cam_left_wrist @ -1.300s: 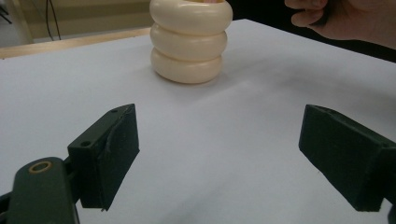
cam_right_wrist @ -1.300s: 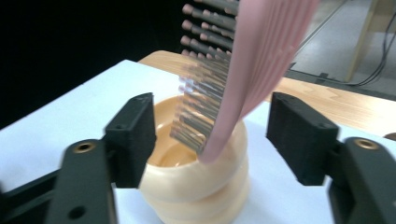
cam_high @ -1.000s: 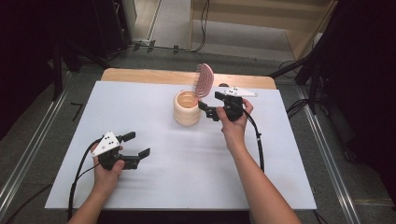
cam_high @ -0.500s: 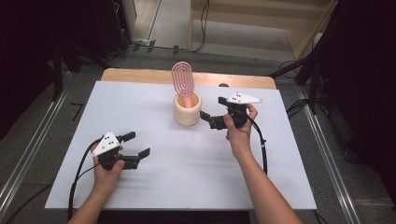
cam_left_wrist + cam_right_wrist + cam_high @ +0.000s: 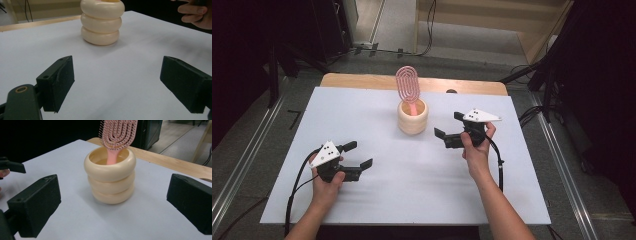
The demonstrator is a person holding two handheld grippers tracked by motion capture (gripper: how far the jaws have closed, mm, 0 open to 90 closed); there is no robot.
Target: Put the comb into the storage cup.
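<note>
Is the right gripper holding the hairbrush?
No, the right gripper is open beside the holder, where the hairbrush stands.

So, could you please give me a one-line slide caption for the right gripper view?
Open right gripper facing a cream three-ringed holder with a pink vented hairbrush standing handle-down inside.

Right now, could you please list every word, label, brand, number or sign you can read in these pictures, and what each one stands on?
None: no readable text stands on the cream three-ringed holder, the pink oval-headed hairbrush standing in it, or the white table sheet.
The small dark dots on the left hand-held gripper plate and the right hand-held gripper plate are not writing.
</note>
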